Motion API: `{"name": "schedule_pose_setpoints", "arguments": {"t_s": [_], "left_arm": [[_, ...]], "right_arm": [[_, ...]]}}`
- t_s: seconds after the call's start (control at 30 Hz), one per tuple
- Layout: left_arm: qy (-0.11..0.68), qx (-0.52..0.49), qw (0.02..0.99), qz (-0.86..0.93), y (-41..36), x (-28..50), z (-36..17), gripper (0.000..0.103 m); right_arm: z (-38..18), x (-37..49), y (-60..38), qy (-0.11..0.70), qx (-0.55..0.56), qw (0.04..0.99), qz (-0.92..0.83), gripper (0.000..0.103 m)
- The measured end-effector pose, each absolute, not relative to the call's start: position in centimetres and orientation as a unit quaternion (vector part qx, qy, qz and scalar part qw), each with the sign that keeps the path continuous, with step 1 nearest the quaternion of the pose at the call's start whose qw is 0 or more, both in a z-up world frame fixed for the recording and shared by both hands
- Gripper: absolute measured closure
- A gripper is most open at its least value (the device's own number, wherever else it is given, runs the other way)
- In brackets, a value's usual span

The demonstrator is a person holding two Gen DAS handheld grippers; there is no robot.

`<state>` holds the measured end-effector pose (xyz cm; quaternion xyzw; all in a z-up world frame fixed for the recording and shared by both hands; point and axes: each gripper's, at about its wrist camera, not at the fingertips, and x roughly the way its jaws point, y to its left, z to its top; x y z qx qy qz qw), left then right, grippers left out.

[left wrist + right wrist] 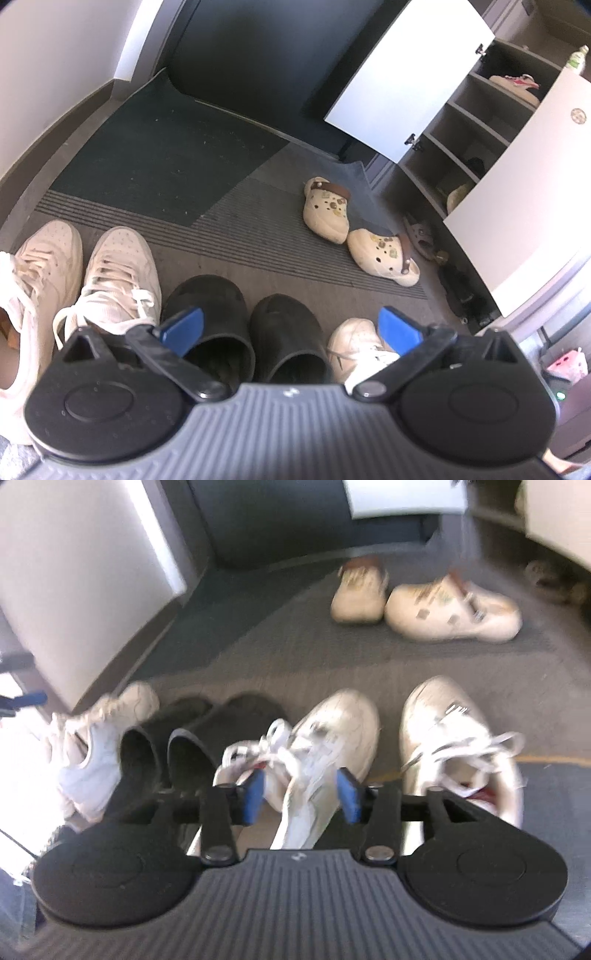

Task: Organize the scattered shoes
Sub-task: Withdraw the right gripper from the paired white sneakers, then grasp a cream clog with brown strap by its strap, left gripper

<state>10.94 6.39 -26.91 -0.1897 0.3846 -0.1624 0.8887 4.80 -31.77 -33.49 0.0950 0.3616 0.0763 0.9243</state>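
My left gripper point(291, 328) is open and empty above a pair of black slip-ons point(236, 332) lined up on the floor. Two white sneakers point(110, 280) stand to their left, another white sneaker point(358, 343) to their right. My right gripper point(301, 794) is open, its blue pads either side of a white sneaker's tongue point(317, 746); contact cannot be told. A second white sneaker point(458, 738) stands to its right, the black slip-ons point(192, 738) to its left. Two cream clogs point(328, 210) point(450, 609) lie scattered farther off.
An open shoe cabinet point(461, 147) with white doors point(406, 74) stands at right, with shoes on its shelves and sandals point(421, 232) at its base. A dark doormat point(159, 155) lies before the dark door point(258, 55). Wall point(74, 590) at left.
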Motion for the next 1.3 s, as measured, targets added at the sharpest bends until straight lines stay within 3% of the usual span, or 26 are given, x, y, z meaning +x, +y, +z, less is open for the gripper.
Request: {"name": "schedule_pose_setpoints", "arguments": {"t_s": [0.37, 0.43, 0.47, 0.5, 0.6, 1.17, 1.3], "left_arm": [[0.398, -0.162, 0.886, -0.173, 4.3, 11.1, -27.4, 0.000], [0.400, -0.160, 0.886, -0.172, 4.2, 11.1, -27.4, 0.000], [0.401, -0.159, 0.886, -0.170, 4.2, 11.1, -27.5, 0.000], [0.402, -0.159, 0.886, -0.170, 4.2, 11.0, -27.5, 0.000], [0.405, -0.159, 0.884, -0.171, 4.1, 11.2, -27.6, 0.000], [0.387, -0.144, 0.896, -0.164, 4.1, 11.4, -26.8, 0.000], [0.387, -0.142, 0.895, -0.169, 3.7, 11.3, -26.9, 0.000]], "right_arm": [[-37.4, 6.1, -34.7, 0.422, 0.117, 0.899, -0.007, 0.049], [-38.7, 7.3, -35.1, 0.426, 0.131, 0.895, -0.020, 0.053], [-39.1, 7.5, -35.3, 0.420, 0.142, 0.896, -0.025, 0.059], [-39.5, 7.7, -35.6, 0.413, 0.153, 0.897, -0.029, 0.072], [-39.7, 7.6, -36.0, 0.378, 0.185, 0.907, -0.021, 0.082], [-37.8, 6.6, -35.2, 0.368, 0.273, 0.889, 0.024, 0.087], [-37.1, 6.9, -33.7, 0.374, 0.245, 0.893, 0.041, 0.087]]}}
